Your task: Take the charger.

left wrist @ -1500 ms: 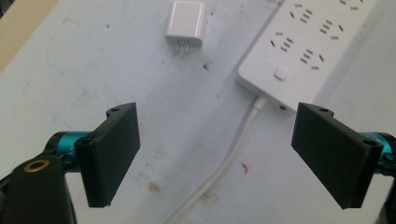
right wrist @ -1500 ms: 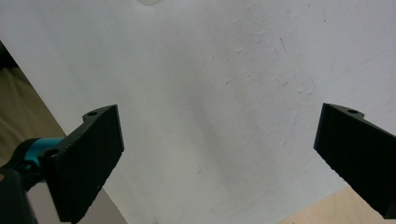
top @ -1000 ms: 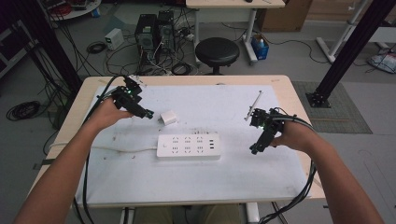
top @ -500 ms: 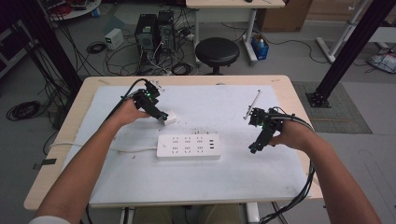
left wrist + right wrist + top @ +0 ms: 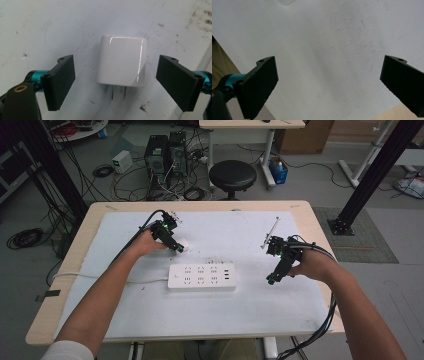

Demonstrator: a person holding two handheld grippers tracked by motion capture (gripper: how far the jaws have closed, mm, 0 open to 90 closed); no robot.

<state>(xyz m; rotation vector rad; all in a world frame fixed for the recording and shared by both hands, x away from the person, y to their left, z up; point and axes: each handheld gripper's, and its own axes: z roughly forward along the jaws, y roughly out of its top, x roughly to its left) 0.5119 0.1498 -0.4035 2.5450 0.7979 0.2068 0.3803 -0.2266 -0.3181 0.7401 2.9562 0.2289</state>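
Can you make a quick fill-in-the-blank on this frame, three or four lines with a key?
1. The left tool has its jaws open on either side of a white ____.
2. The charger's two metal prongs point ____ the left tool's camera.
3. The power strip lies on the mat ____ the two hands.
4. The right tool has ____ between its open jaws.

Missing words: charger; toward; between; nothing

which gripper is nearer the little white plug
Left. The left gripper has its open jaws on either side of the white plug, not yet touching it. The right gripper hovers far across the table, beyond the power strip.
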